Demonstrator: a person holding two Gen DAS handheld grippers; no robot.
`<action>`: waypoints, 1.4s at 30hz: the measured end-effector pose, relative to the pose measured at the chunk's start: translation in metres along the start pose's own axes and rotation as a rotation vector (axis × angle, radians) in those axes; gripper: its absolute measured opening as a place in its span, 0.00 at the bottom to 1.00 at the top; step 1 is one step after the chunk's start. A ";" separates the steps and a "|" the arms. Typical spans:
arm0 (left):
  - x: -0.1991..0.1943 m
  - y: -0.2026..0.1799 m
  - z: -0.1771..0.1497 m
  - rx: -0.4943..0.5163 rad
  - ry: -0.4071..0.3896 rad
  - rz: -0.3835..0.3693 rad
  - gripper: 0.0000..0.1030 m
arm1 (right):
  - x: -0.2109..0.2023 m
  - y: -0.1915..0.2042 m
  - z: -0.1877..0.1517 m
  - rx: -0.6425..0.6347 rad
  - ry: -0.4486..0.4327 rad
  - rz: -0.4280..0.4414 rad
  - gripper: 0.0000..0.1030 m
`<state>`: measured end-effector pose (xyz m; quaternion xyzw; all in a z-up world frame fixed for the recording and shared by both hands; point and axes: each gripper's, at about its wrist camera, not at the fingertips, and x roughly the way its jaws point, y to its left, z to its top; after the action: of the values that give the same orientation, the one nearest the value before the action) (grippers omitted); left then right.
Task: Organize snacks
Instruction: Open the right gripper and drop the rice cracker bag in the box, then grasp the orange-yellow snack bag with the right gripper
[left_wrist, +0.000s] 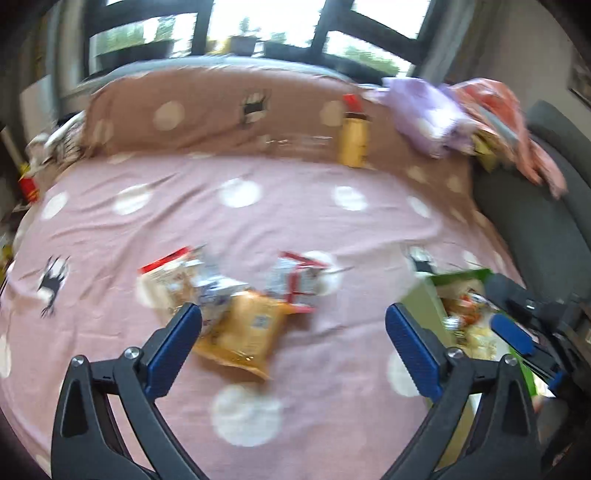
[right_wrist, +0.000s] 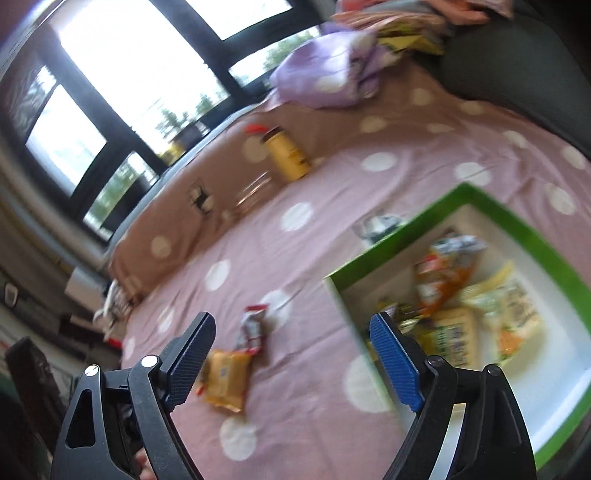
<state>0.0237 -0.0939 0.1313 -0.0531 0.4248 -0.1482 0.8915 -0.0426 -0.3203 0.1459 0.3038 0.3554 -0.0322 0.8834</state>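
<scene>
both grippers wide over the bed, snacks split between sheet and box

the left gripper (left_wrist: 293, 325) hangs above a pink bedsheet (left_wrist: 295, 221) with white dots, its blue-padded jaws spread wide and nothing between them. just past its fingertips a small cluster of snacks lies on the sheet: an orange-yellow packet (left_wrist: 243, 332) nearest, a red-and-white packet (left_wrist: 295, 284) beside it, and a white packet with a red top edge (left_wrist: 168, 275) to the left, partly overlapped by a bluish-white one. the pictures are blurred, so no print can be read.

the right gripper (right_wrist: 291, 347) also stands open and empty, its far pad over the near corner of a green-rimmed box (right_wrist: 517, 225). the box sits on the sheet to the right of the loose packets, and its white inside holds several packets already, orange, yellow and pale green, lying in a loose heap. from this view the orange-yellow packet lies just beside the near finger, with the red-and-white one touching its far end.

a yellow canister (left_wrist: 354, 138) with a dark lid stands upright near the brownish dotted pillow (left_wrist: 207, 110), well apart from the packets. a lilac cloth (left_wrist: 428, 114) is bunched at the far right of the bed, next to a dark grey chair (left_wrist: 535, 221). large dark-framed windows (left_wrist: 258, 22) fill the background.
</scene>
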 end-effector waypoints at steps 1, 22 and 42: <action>0.007 0.013 0.000 -0.022 0.026 0.026 0.97 | 0.011 0.009 -0.003 -0.018 0.031 0.018 0.84; 0.097 0.074 -0.027 -0.099 0.235 -0.144 0.79 | 0.179 0.052 -0.060 -0.050 0.412 0.149 0.65; 0.070 0.038 -0.024 0.044 0.152 -0.145 0.45 | 0.158 0.050 -0.057 -0.053 0.374 0.162 0.56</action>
<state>0.0553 -0.0786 0.0552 -0.0528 0.4829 -0.2250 0.8446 0.0539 -0.2225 0.0375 0.3086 0.4883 0.1055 0.8094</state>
